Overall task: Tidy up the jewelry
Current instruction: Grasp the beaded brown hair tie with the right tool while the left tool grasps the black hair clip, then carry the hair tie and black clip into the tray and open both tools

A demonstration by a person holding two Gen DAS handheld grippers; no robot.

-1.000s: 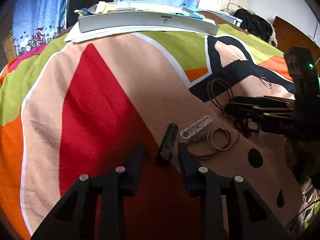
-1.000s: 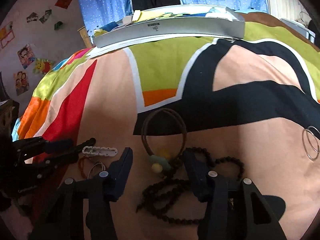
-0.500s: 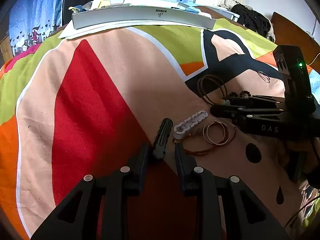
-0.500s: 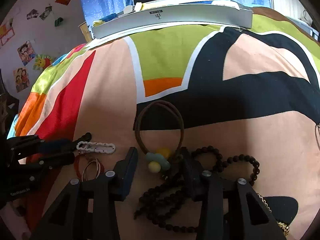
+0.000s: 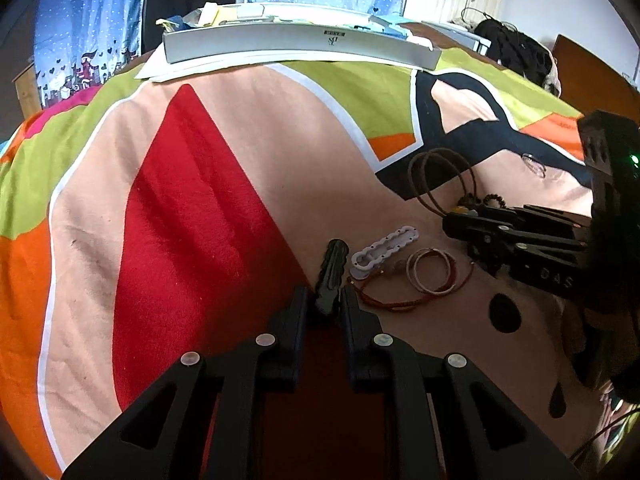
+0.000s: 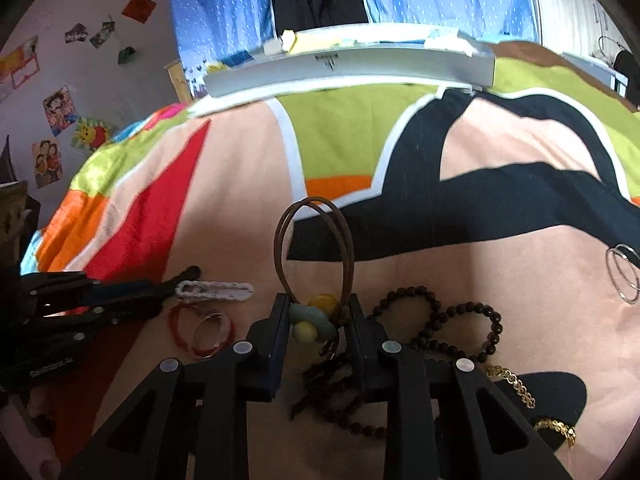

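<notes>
The left tool [image 5: 323, 307] was closed narrowly on the near end of a black ridged hair clip [image 5: 331, 272], whose long axis ran away toward the bed's far edge. The right tool [image 6: 317, 320] gripped a brown hair tie [image 6: 314, 248] at its blue-and-yellow charm, loop pointing away. Between them on the bedspread [image 5: 248, 152] lay a white clip [image 5: 384, 253] and red cord bracelets [image 5: 428, 272].
</notes>
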